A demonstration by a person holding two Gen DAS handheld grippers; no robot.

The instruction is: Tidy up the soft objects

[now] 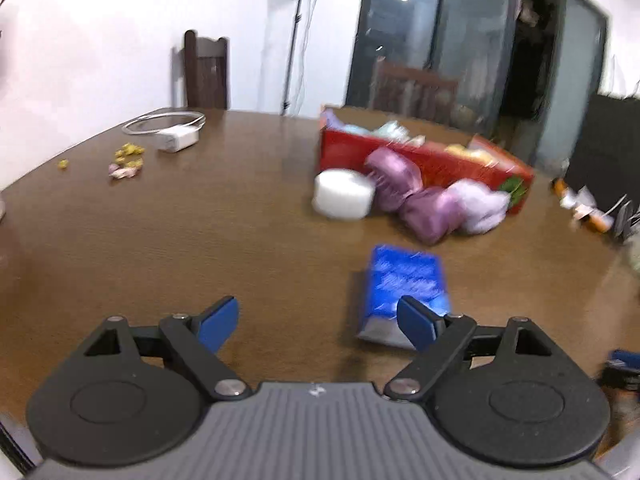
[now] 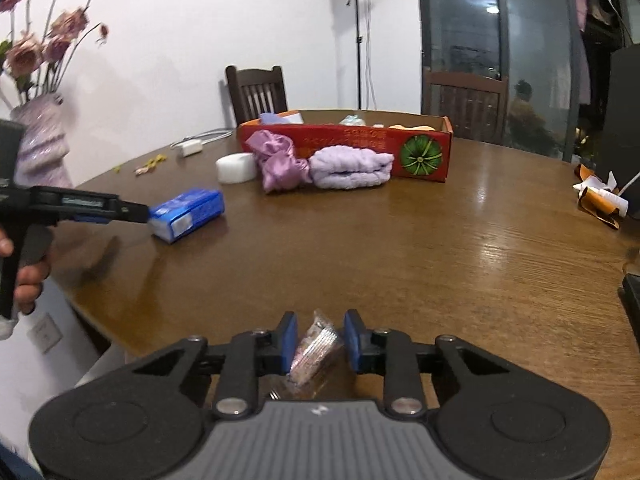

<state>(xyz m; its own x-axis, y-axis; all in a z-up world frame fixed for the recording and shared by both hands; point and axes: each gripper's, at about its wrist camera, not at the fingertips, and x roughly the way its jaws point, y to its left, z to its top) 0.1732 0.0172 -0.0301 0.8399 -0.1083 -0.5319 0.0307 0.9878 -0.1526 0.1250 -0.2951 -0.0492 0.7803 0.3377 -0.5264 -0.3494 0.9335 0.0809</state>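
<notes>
A blue tissue pack (image 1: 404, 280) (image 2: 188, 212) lies on the brown table (image 1: 160, 240). My left gripper (image 1: 318, 322) stands open wide just short of it, and its right finger overlaps the pack's near corner. In the right wrist view the left gripper (image 2: 136, 212) reaches the pack from the left. My right gripper (image 2: 320, 340) is shut on a crinkled clear packet (image 2: 316, 348) at the table's near edge. Further back a white roll (image 2: 236, 168), a purple satin bundle (image 2: 280, 164) and a lavender towel (image 2: 352, 168) lie against a long red box (image 2: 420, 152) holding several soft items.
A vase of pink flowers (image 2: 40, 148) stands at the left edge. A white charger with its cable (image 1: 176, 136) and small yellow scraps (image 1: 128, 156) lie at the far left. Orange-and-white wrappers (image 2: 600, 196) sit at the right. Chairs (image 2: 258, 92) and a light stand (image 2: 360, 40) ring the table.
</notes>
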